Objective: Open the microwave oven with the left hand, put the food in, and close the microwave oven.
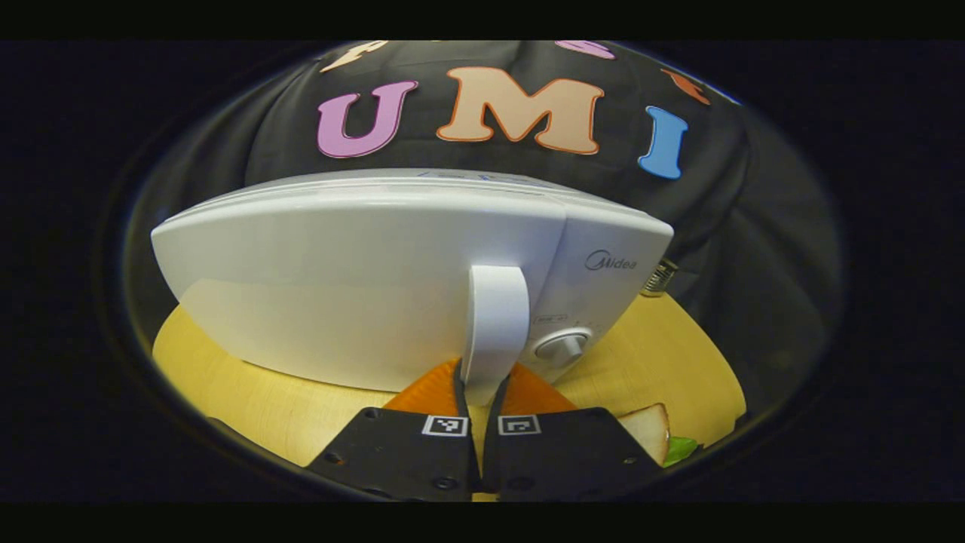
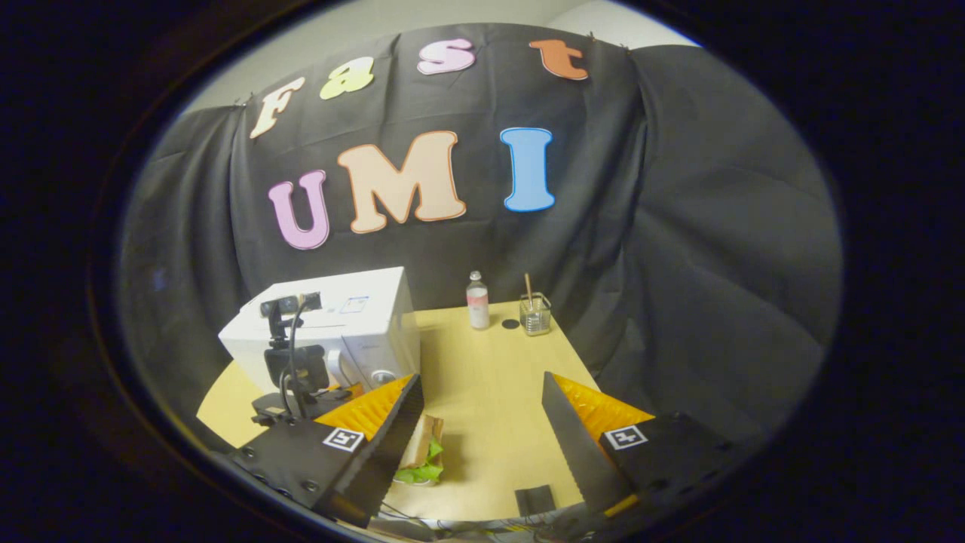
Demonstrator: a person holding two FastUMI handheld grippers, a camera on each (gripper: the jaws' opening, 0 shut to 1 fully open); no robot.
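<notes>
Table (image 2: 490, 392) | microwave (image 1: 362, 271) handle (image 1: 494, 324) upright, left gripper (image 1: 481, 392) clamped on it

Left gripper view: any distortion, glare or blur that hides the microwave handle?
Left gripper view: fisheye bows the microwave strongly; handle sharp, no glare, its lower end between the gripper fingers. Right gripper view: microwave small, evenly lit, mildly soft.
</notes>
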